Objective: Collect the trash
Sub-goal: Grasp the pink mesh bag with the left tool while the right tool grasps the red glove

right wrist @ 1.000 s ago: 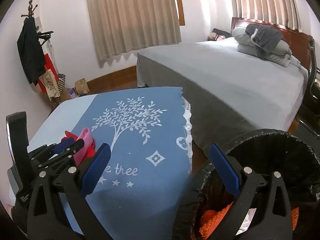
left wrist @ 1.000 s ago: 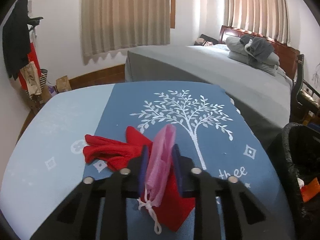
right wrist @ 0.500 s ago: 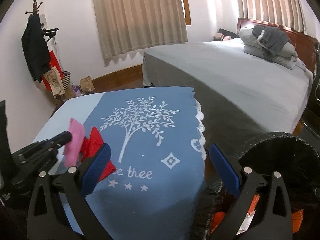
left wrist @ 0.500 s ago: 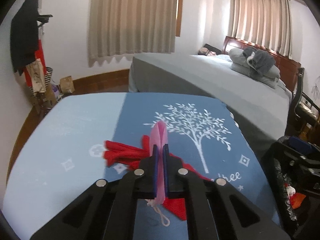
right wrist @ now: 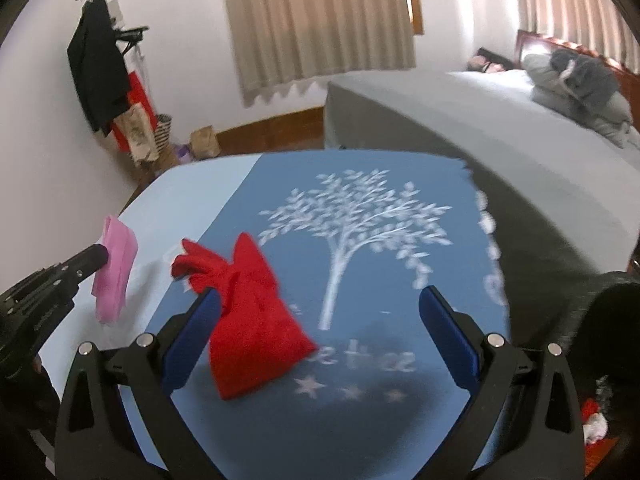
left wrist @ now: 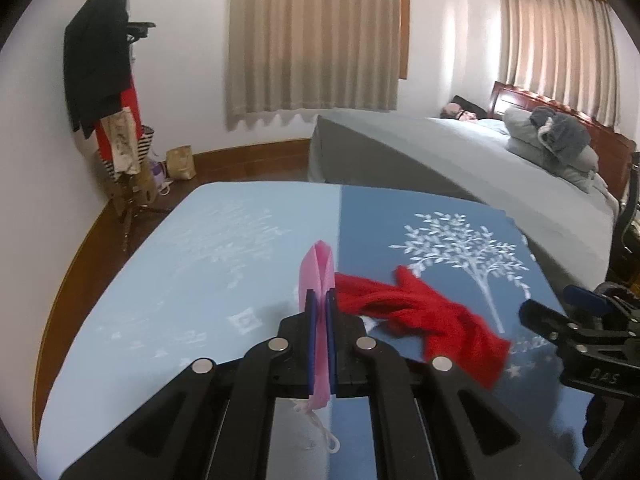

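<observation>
- Two tongs are in my view: my left gripper [left wrist: 320,300] is pressed together on a pink bag [left wrist: 317,268], pinching it upright with its white drawstring hanging below the pads.
- My right gripper [right wrist: 320,308] is spread wide, nothing between its blue pads; the red bag's [right wrist: 252,320] side lies just by its left pad.
- That red bag lies flat on the tablecloth [right wrist: 360,420], beside the white tree print [right wrist: 352,220].
- Held off the cloth, the pink bag hangs left of the red one.
- At the right edge I see the dark bin [right wrist: 612,320] with scraps inside.
- Beyond the table stands a grey bed [left wrist: 460,152].
</observation>
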A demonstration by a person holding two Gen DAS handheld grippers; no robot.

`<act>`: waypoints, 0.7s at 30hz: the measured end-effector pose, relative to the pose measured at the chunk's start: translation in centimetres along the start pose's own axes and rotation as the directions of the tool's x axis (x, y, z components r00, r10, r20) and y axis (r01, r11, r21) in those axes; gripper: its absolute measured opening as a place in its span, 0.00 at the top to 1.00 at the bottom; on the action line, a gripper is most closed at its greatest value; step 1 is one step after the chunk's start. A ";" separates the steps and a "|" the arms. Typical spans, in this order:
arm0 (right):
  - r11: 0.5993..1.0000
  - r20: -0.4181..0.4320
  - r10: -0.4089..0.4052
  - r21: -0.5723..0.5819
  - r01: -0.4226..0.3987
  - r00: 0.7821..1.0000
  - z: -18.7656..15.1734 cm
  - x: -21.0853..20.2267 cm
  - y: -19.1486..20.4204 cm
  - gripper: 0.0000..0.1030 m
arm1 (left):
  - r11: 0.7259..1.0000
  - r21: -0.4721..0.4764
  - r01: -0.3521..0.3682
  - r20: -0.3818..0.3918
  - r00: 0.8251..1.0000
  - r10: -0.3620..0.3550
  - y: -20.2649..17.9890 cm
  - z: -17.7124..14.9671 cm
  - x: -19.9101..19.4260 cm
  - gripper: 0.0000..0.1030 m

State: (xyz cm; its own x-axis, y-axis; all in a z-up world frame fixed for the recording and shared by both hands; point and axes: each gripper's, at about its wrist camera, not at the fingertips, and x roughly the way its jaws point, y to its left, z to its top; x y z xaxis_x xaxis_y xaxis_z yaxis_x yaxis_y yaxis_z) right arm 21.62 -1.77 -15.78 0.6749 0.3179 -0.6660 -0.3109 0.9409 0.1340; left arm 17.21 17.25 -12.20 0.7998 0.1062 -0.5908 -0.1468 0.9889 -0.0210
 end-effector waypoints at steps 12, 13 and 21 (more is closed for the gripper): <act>0.999 -0.091 0.009 -0.043 -0.013 0.996 0.4 4.6 3.0 0.07 | 0.999 -0.024 -0.032 -0.027 0.999 0.032 2.5 -1.3 1.1 0.95; 0.999 -0.105 0.007 -0.043 -0.012 0.994 0.4 5.1 3.1 0.07 | 0.999 -0.026 -0.032 -0.026 0.999 0.031 2.6 -1.3 1.0 0.95; 0.998 -0.156 0.020 -0.058 -0.029 0.988 0.1 6.1 3.7 0.23 | 0.999 -0.033 -0.030 -0.026 0.999 0.029 3.1 -1.3 1.1 0.95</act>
State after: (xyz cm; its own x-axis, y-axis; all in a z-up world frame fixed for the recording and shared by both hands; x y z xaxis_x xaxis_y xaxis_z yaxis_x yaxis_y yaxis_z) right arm 24.61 3.67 -19.29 0.5556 0.3143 -0.7697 -0.3692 0.9228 0.1103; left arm 16.89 20.25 -14.02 0.7799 0.1320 -0.6119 -0.1895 0.9814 -0.0298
